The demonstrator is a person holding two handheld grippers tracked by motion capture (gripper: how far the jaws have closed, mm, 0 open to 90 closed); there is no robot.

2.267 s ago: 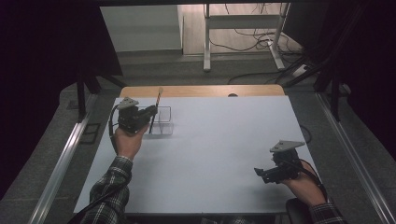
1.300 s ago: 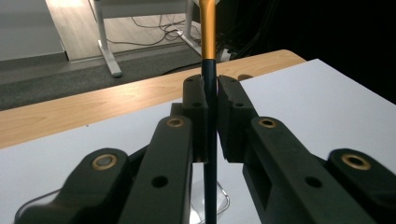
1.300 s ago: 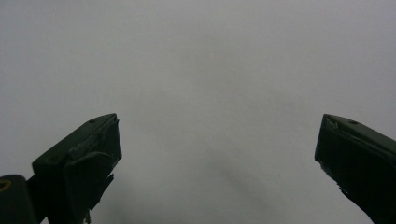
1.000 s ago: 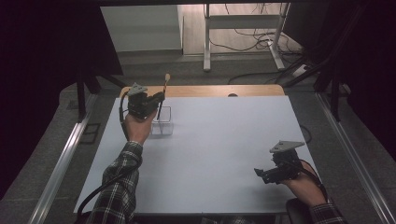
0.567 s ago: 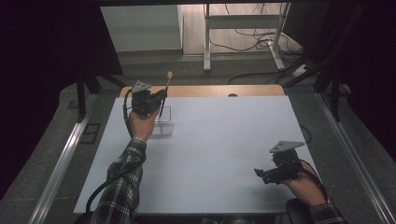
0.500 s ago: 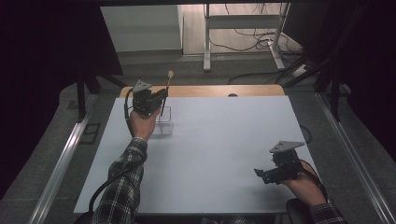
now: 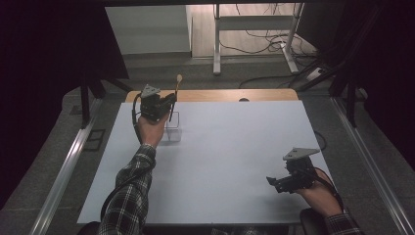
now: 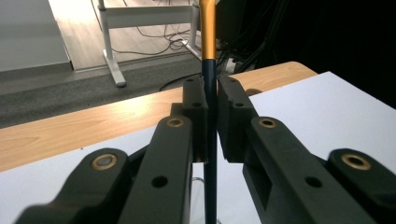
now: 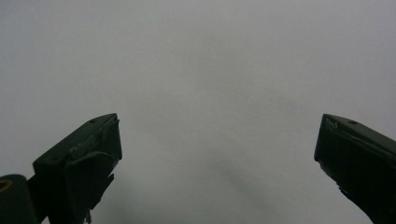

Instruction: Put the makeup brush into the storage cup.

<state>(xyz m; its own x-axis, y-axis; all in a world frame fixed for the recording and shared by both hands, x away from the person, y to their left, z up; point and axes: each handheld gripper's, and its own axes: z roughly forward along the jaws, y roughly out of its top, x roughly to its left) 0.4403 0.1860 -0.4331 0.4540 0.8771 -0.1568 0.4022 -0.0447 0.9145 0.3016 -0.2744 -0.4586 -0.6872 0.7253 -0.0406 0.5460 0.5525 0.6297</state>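
The left gripper [image 8: 210,116] is seen with its two black jaws clamped together on a thin paintbrush with a dark blue shaft and a golden-orange upper section [image 8: 208,56]. The shaft is pinched upright between the pads, its golden section rising above the jaw tips and out of the top of the left gripper view, its dark lower end running down below the jaws. In the high view the same brush [image 7: 175,93] is observed standing nearly upright in the left gripper [image 7: 166,104], the pale tip well above the jaws and the lower end reaching down into a small clear plastic box-shaped holder [image 7: 174,128] directly beneath the jaws; whether the end touches the holder's floor cannot be told. The holder stands on a white rectangular table sheet [image 7: 230,156], and beyond the jaws a light wooden table edge [image 8: 93,121] is noted. The left hand [image 7: 150,128] is raised above the sheet, a plaid sleeve [image 7: 129,196] trailing behind it. The right gripper [image 9: 217,154] is found with its jaws wide apart and nothing between them, only bare white sheet lying ahead of the tips. In the high view the right gripper [image 7: 274,182] is recorded low over the sheet, well apart from the brush and holder.
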